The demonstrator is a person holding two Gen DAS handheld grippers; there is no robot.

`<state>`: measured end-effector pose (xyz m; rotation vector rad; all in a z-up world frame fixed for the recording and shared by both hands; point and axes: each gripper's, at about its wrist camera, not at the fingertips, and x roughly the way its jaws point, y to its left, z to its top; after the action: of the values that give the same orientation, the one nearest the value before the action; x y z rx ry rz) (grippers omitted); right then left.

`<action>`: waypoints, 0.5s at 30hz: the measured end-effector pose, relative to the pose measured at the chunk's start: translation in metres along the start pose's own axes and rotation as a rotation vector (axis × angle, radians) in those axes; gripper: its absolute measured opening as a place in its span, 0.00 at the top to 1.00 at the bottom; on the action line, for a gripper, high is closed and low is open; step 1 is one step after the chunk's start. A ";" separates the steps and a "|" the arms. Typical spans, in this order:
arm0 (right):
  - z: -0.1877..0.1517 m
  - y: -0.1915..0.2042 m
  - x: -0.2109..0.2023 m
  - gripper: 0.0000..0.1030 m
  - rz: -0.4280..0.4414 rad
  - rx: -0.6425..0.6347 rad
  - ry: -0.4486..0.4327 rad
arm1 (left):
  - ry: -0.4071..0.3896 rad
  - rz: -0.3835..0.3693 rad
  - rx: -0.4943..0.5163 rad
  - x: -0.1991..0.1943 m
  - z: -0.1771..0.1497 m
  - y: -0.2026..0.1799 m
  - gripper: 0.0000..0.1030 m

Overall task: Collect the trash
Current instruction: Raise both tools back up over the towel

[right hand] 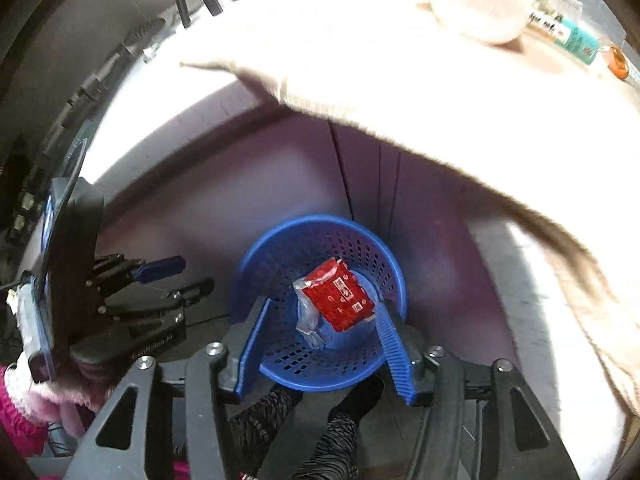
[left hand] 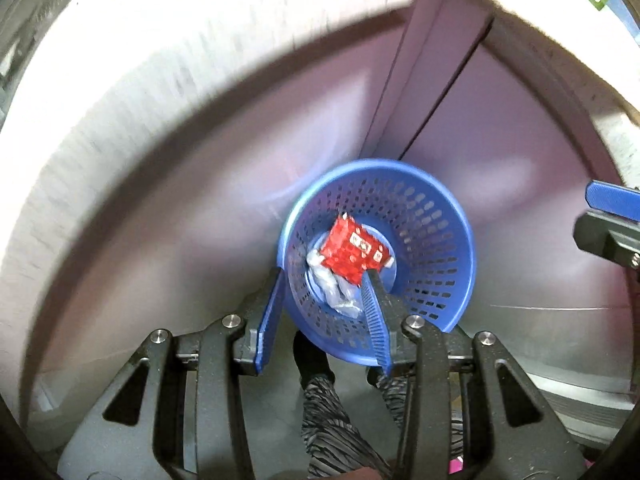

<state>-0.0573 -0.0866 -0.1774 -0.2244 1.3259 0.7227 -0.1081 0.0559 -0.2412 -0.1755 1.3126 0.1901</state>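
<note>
From your left wrist camera, you are looking down into a blue perforated basket (left hand: 376,258) standing on the floor against a pale purple cabinet (left hand: 472,152). A red wrapper (left hand: 354,254) lies at the bottom of the basket, on top of a piece of crumpled clear plastic (left hand: 334,290). Your left gripper (left hand: 325,286) hangs above the basket with its blue fingers (left hand: 272,320) spread apart and nothing between them. At the right edge you can see the tip of your right gripper (left hand: 612,220).

From your right wrist camera, the same basket (right hand: 320,296) sits below a cloth-covered table edge (right hand: 400,80), with the wrapper (right hand: 340,296) and the clear plastic (right hand: 306,316) inside it. Your right gripper (right hand: 320,320) hovers over the rim, fingers (right hand: 394,344) wide apart and empty. Your left gripper (right hand: 176,276) shows at the left, beside the basket, its fingers parted. On the table, far right, stand a pale bowl (right hand: 476,4) and a teal-labelled bottle (right hand: 572,36). Your striped-trousered legs (right hand: 332,432) show below the basket.
</note>
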 end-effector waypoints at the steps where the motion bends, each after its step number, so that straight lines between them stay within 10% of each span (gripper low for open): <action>1: -0.001 -0.002 -0.005 0.41 0.008 -0.002 -0.010 | -0.012 0.001 0.004 -0.006 0.002 0.000 0.62; 15: 0.007 -0.042 -0.108 0.29 0.055 0.059 -0.243 | -0.234 -0.085 0.070 -0.106 0.057 -0.013 0.49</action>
<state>-0.0342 -0.1528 -0.0855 -0.0508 1.1228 0.7319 -0.0775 0.0521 -0.1243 -0.1446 1.0748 0.0896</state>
